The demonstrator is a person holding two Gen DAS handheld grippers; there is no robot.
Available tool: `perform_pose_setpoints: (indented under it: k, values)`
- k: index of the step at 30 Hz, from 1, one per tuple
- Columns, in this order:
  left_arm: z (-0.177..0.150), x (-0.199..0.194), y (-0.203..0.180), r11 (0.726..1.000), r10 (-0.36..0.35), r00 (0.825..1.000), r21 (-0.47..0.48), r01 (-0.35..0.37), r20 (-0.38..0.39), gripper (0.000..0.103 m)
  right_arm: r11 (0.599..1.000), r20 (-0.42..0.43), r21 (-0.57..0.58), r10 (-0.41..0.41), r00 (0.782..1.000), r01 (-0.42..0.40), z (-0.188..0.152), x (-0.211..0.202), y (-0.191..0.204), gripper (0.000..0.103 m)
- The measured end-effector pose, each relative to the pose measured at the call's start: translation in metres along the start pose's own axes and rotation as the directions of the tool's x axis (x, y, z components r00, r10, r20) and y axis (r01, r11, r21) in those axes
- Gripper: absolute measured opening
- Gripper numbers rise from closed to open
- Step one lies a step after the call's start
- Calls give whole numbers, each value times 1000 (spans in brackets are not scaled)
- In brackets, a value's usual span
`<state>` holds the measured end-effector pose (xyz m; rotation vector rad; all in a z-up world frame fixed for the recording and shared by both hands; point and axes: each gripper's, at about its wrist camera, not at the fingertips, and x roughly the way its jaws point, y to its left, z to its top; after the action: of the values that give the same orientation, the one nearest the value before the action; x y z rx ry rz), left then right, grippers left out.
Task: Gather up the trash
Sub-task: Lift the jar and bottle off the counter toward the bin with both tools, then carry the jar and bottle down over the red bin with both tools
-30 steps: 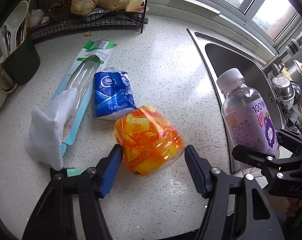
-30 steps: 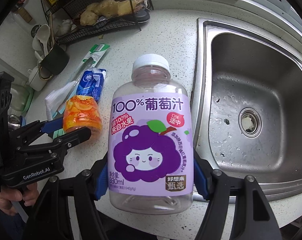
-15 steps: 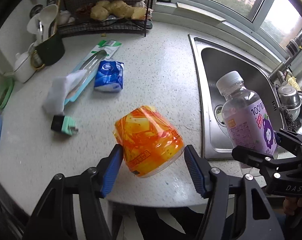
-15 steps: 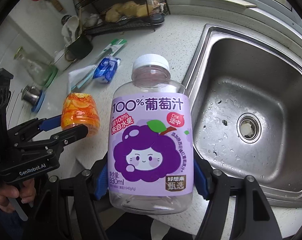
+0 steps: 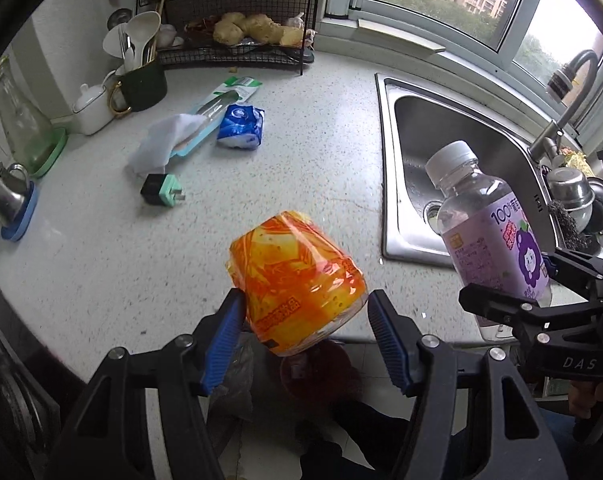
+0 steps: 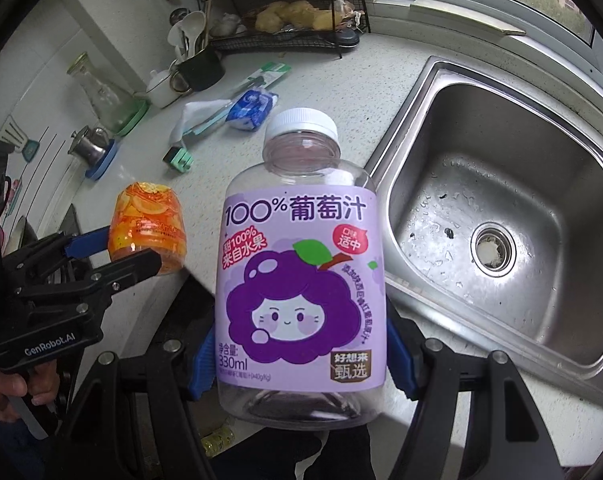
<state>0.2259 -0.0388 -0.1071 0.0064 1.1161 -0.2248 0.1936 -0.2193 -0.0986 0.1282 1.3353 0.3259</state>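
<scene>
Left hand-held gripper [image 5: 305, 334], body marked "GenRobot.AI": blue pads pinching an orange-and-yellow plastic bottle [image 5: 297, 280], held tilted in the air over the front edge of the counter [image 5: 281, 152]; its label print is too distorted to read with confidence. Right hand-held gripper [image 6: 301, 356], stamped "DAS" on its side in the left view: pads clamped on a clear, empty-looking juice bottle [image 6: 301, 264] with a white cap, held upright near the counter edge beside the sink [image 6: 497, 200]. Purple label reads "100% 葡萄汁", "330ml", with a cartoon grape face and a brown tag "好想来 甄选". On the counter, well apart from both bottles: a blue tissue packet [image 5: 240, 126], just beside a long green-and-white package [image 5: 217, 108] partly covered by a crumpled white tissue [image 5: 157, 148]; a black-and-mint plug adapter [image 5: 159, 189] nearer the front. Along the back: a dark cup with utensils [image 5: 141, 80], a white teapot [image 5: 91, 110], a wire rack [image 5: 237, 36] holding ginger roots. At the left edge: a glass carafe [image 5: 21, 128] on a green coaster and a small metal pot [image 5: 1, 196] on a blue coaster.
</scene>
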Motion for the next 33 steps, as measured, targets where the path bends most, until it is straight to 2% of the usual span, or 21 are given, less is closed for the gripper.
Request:
perform_pose_setpoints:
  k: [8,19,23,26,33]
  values:
    - [-56,-23,-3,998,-17,1000,52,18,-18,61,1000,-5,20,-3,1000,3,-50,-11,33,66]
    - [-133,-30,-8,996,-37,997,78,42,-64,61,997,-48,63,-44,998,47,-125,-11,60,66]
    - [-153,-24,-11,997,-19,996,76,25,-82,61,996,-91,71,-44,995,51,-145,-2,64,66]
    - [-163,-16,-14,997,-33,994,66,41,-106,61,996,-127,66,-44,991,53,-153,9,65,66]
    - [-180,27,-20,999,-28,986,26,33,-166,61,998,-214,62,-10,977,24,-157,52,56,66]
